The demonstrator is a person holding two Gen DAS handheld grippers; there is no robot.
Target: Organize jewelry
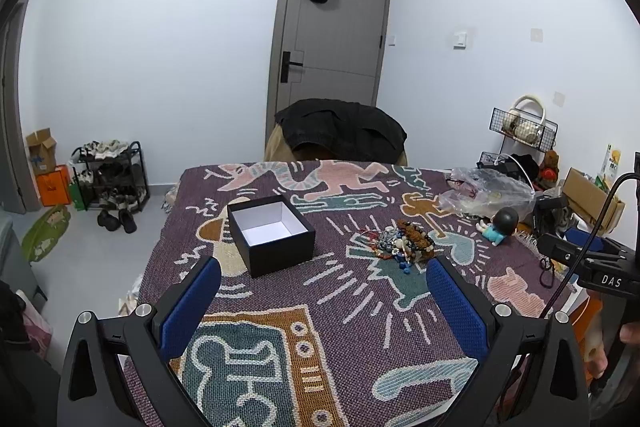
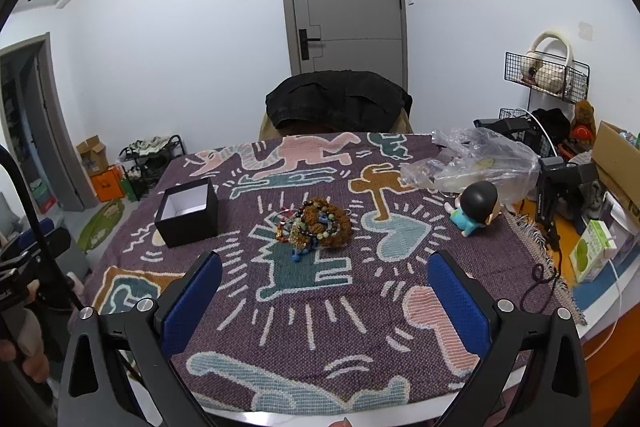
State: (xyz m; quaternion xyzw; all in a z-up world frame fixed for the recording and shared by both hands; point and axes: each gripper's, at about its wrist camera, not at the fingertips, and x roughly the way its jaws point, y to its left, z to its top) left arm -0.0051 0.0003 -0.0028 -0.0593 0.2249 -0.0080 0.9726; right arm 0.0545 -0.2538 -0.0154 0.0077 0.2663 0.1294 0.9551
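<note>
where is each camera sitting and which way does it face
Left wrist: sits on the left tool, above the table's near edge, facing the black box and door; its own open blue fingers show, with the right tool at the right edge.
Right wrist: sits on the right tool, facing the jewelry pile; its open fingers show.
Shared: box, jewelry pile, patterned blanket, doll.

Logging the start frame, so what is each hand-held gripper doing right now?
Left hand-held gripper: open, holding nothing.
Right hand-held gripper: open, holding nothing.
</note>
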